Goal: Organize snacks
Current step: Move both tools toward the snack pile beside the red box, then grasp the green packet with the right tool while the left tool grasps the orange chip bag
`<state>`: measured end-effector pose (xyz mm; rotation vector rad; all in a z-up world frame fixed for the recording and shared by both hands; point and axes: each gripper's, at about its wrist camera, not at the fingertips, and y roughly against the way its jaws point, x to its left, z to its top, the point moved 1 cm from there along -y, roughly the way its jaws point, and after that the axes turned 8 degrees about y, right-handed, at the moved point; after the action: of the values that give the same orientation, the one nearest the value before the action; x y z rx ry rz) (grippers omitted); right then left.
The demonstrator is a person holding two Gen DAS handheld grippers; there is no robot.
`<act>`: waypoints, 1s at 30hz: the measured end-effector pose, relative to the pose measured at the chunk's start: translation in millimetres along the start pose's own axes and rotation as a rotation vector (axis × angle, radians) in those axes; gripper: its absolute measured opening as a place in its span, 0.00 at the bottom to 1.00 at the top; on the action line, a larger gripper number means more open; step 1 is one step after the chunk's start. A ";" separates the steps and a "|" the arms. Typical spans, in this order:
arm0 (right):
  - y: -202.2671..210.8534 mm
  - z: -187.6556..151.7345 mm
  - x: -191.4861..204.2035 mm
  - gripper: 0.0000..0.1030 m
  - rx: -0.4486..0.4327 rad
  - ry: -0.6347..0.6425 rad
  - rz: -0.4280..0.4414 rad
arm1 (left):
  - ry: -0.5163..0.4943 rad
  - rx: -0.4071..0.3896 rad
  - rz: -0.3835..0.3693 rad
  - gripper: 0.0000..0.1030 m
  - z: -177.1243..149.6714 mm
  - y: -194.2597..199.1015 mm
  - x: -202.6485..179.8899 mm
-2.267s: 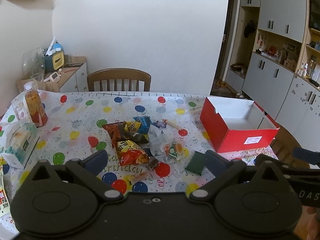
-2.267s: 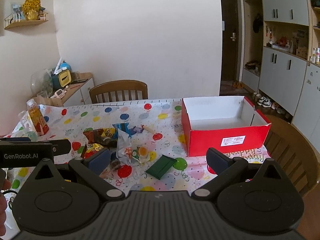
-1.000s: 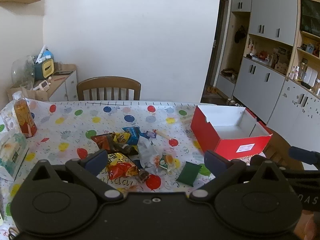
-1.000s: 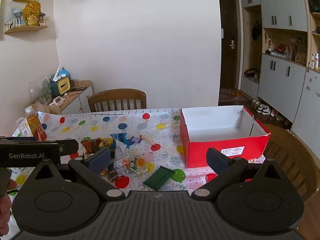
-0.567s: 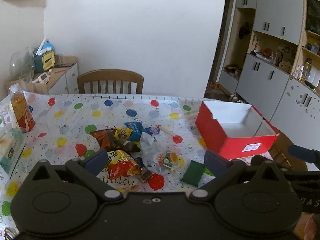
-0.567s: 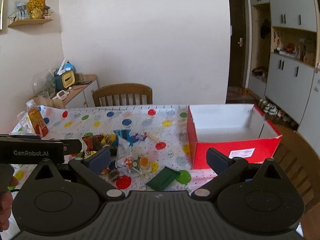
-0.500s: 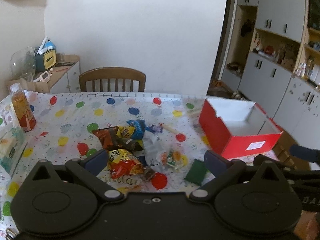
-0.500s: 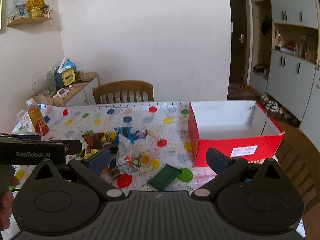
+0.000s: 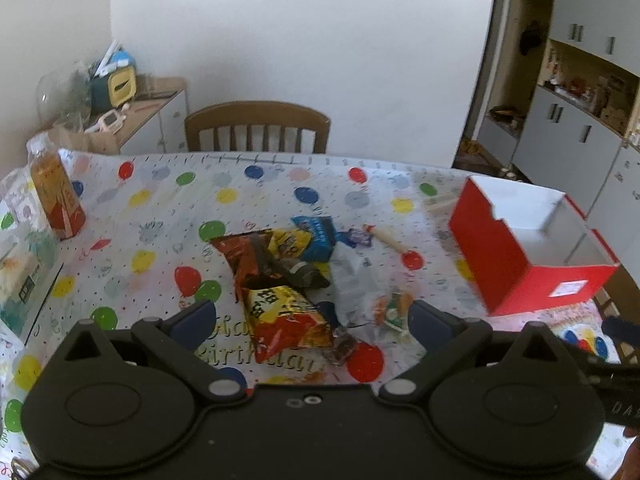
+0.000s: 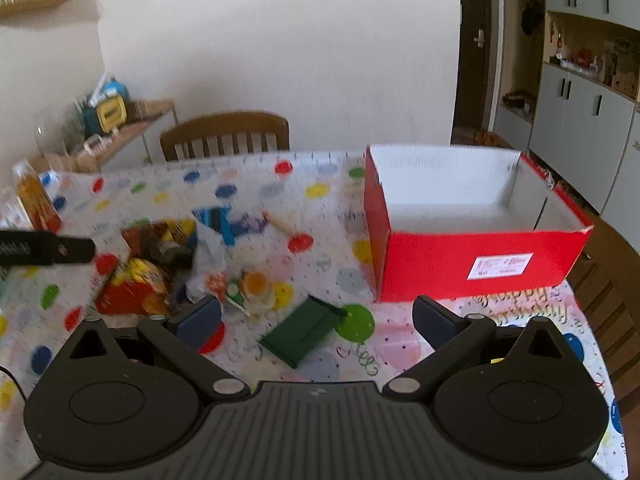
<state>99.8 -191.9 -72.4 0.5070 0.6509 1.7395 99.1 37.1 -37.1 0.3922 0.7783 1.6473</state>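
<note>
**Grippers poised over the snack pile, box waiting empty**

Both hand-held grippers hang above the table with nothing in them: the left gripper (image 9: 312, 318) has its jaws spread wide over the heap of packets, and the right gripper (image 10: 316, 320) is just as wide apart, framing a green packet. Neither touches anything yet, so the sorting looks to be at its very start.

Largest of all is the table (image 10: 132, 196), covered in a balloon-print cloth, with a wooden chair (image 9: 258, 128) tucked in at its far side. Next comes the red box (image 10: 476, 260), standing open and empty at the table's right end, well apart from the heap; it is probably the place meant for the snacks, set within easy reach of the right gripper.

An orange drink bottle (image 9: 56, 204) stands upright near the left edge, away from the pile.

The snacks lie bunched in the middle of the table, overlapping. A red-and-yellow chip bag (image 9: 286, 320) sits nearest the left gripper, right between its spread jaws, which makes it the likely first pick. A blue packet (image 9: 316, 234) lies behind it. The flat green packet (image 10: 304, 330) lies alone, closest to the right gripper. Smallest is a wrapped candy stick (image 9: 386, 236) towards the box.
</note>
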 end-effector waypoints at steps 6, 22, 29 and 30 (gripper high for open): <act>-46.7 -5.8 -0.6 0.95 0.069 -0.028 -0.002 | 0.038 0.047 0.046 0.94 4.3 -33.1 14.1; -147.7 -18.1 5.9 0.79 0.299 -0.159 -0.083 | 0.084 0.244 0.129 0.85 9.2 -117.2 27.6; -162.5 -11.5 17.6 0.79 0.335 -0.191 -0.098 | 0.114 0.284 0.108 0.85 9.8 -129.5 27.1; -165.3 -10.4 19.9 0.79 0.338 -0.186 -0.107 | 0.109 0.285 0.110 0.85 10.4 -130.7 26.3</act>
<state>208.4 -142.4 -189.1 0.8423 0.8269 1.4665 195.5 73.5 -122.4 0.5580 1.0956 1.6741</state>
